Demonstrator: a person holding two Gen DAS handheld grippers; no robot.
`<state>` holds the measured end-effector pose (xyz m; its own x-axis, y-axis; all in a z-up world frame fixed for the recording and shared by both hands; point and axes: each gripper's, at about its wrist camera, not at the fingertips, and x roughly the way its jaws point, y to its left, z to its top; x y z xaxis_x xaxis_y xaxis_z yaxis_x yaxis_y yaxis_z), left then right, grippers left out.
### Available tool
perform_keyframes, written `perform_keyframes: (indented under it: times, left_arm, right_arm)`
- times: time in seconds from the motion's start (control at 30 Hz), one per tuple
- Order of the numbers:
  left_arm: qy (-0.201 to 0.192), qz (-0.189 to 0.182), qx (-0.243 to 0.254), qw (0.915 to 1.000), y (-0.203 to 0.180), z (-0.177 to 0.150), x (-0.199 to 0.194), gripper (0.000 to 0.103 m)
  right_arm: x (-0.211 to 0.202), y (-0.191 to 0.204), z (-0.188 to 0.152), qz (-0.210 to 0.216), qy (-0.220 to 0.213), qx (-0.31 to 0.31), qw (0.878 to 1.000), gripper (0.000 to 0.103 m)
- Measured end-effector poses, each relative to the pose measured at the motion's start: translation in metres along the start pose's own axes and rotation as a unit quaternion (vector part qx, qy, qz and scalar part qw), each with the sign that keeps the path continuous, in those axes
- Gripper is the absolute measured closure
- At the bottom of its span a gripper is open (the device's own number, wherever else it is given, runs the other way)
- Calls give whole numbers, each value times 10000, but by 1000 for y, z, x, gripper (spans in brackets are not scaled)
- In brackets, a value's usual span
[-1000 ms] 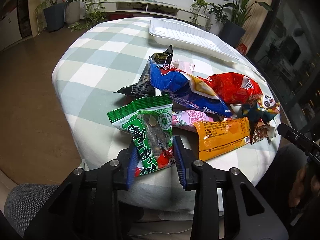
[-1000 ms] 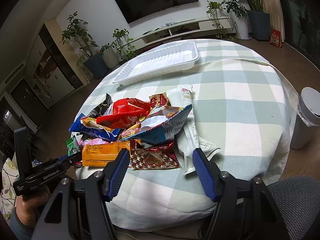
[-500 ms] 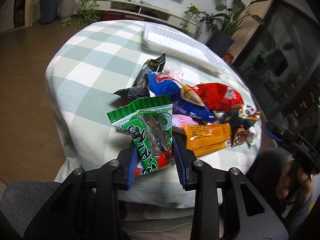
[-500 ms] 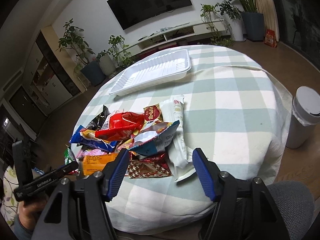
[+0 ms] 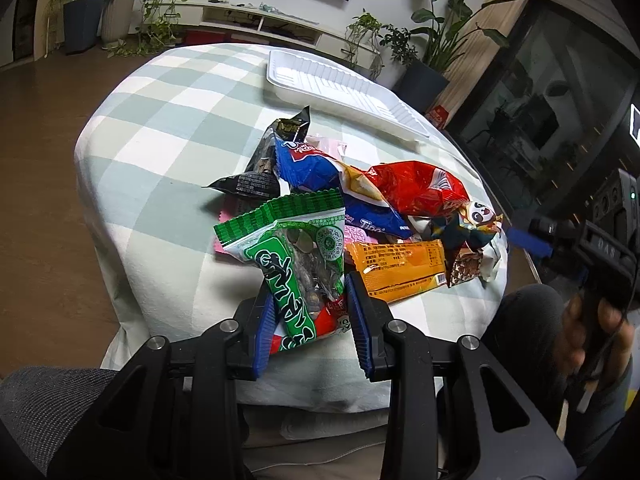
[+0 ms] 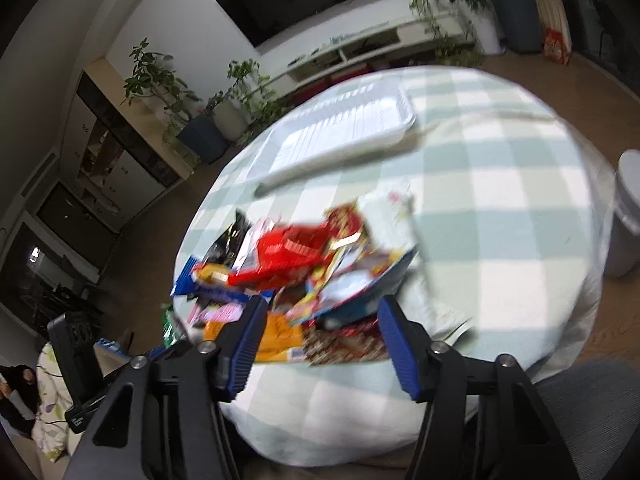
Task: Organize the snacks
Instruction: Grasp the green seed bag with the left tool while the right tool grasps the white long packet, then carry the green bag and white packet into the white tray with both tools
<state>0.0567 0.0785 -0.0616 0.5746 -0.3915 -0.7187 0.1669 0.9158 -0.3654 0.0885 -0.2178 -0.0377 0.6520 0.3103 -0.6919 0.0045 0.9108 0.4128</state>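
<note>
My left gripper (image 5: 310, 304) is shut on the lower end of a green snack packet (image 5: 296, 256), which it holds upright over the near edge of the table. Behind it lies a pile of snacks: a blue packet (image 5: 320, 168), a red packet (image 5: 416, 188), an orange packet (image 5: 400, 264) and a black packet (image 5: 260, 168). My right gripper (image 6: 320, 320) hovers over the near side of the same pile, its jaws closing with nothing pressed between them. Its view is blurred. A white tray (image 5: 340, 88) lies at the far side.
A round table with a green and white checked cloth (image 5: 168, 128) holds everything. A white bin (image 6: 628, 216) stands on the floor to the right. Potted plants (image 5: 84, 12) and a low TV shelf (image 5: 256, 16) line the far wall. A hand (image 5: 592, 320) grips the right tool.
The right gripper's jaws have drawn closer together and its view has swung and blurred. The left gripper has tilted a little and keeps the green packet.
</note>
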Motion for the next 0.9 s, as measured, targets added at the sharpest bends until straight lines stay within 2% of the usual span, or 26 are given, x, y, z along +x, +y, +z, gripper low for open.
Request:
perform_keyframes:
  times: [0.07,0.13,0.2,0.47,0.7,0.9]
  left_arm:
    - [-4,-21,-8,10000,1,0,0,72]
    - [-9,-36,-21,10000,2,0,-1,72]
    - [-6,-43,-24,10000,2,0,0,72]
    - [21,-14,51,10000,-1,0,1,72]
    - [58,-9,80,10000,-1,0,3,72]
    - [89,5,109,9999,-2,-1,5,72]
  right_arm:
    - [-5,-5,7,-293,-24,-196,9994,42]
    - [-4,-10,12,-791,160,-554,9952,42]
    - [-2,-16,13,-933,373,-699,9925,44]
    - [23,-11,-3,-954,871,-1151,9849,46]
    - [51,-12,-2,-1189,1192,-1308,9770,50]
    - [65,-7,-8,-1345,1372,-1540,9692,61]
